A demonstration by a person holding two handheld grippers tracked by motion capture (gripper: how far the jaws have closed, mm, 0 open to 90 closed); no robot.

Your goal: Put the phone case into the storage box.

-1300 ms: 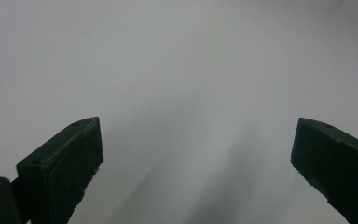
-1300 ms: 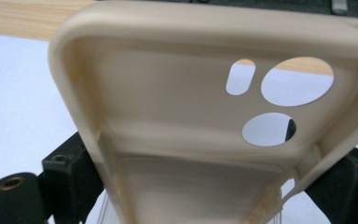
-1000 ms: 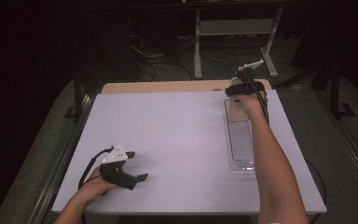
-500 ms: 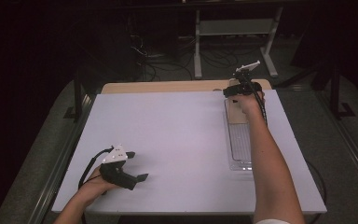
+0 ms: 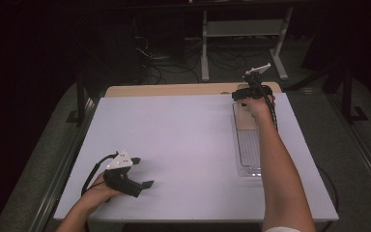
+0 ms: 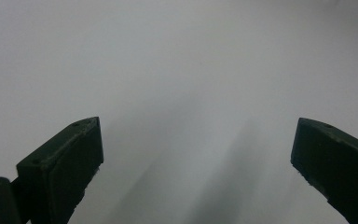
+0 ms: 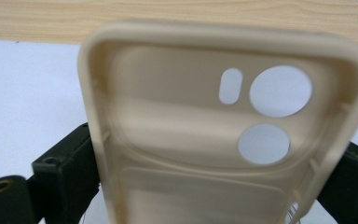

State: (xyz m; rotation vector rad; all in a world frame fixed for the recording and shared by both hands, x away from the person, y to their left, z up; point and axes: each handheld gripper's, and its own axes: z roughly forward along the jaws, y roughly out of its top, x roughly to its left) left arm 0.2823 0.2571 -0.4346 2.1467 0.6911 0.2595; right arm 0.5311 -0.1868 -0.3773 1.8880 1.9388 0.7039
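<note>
The left tongs [image 5: 145, 184] rest at the near left of the bench [image 5: 183, 145], their jaws spread wide over bare white surface with nothing between them. Far across from them, at the back right, the right tongs [image 5: 239, 94] are closed on a beige phone case [image 7: 223, 140], one jaw against each long side, so that the case rises up and away from the jaws with its open inside toward the camera and its camera cutouts at the far end. It looks like thin, soft rubbery plastic: light, bendable, unlikely to break, but apt to flex or twist if squeezed hard, so the stiffer side rims seem the best hold. Just below and nearer than those tongs lies a long clear tray [image 5: 249, 150]; beyond them runs a wooden strip [image 7: 177, 18].
</note>
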